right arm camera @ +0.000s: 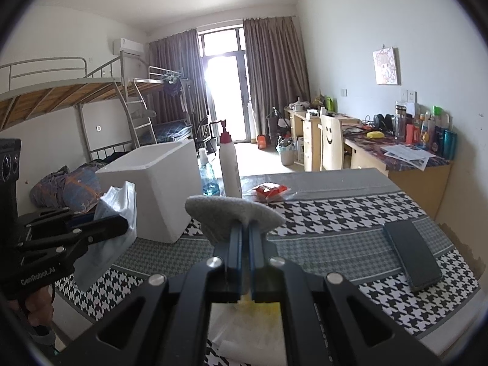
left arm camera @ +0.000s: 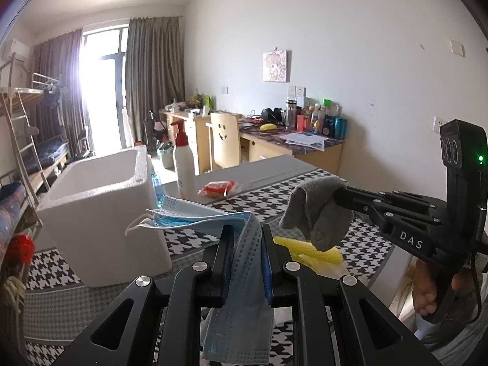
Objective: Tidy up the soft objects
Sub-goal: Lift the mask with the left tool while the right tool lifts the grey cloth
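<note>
While both hands hold their loads clear of the table (right arm camera: 341, 238), the nearest thing in the left wrist view is the left tool (left arm camera: 245, 244), clamped on a bundle of blue face masks (left arm camera: 241, 244). The pads grip the bundle partway along, so its long axis runs roughly along the tool: one end hangs down towards the camera, the other fans forward and leftward, ear loops dangling, towards the white foam box (left arm camera: 100, 210). Held that way, the masks look ready to be carried over the box's open top, which I take to be where the soft things go.

Just to the right, the right tool (left arm camera: 335, 196) is closed on a grey sock (left arm camera: 317, 210). It is pinched near its middle, so it folds over the tips and both ends droop; its long axis lies across the tool, not along it. Below it, a yellow cloth-like item (left arm camera: 314, 254) lies on the houndstooth cover, apparently another soft item not yet picked up.

Further right on the table lies a dark phone (right arm camera: 411, 259). Beyond the box stand a white pump bottle (right arm camera: 230, 167) and a red packet (right arm camera: 270, 192), near the table's far edge.
</note>
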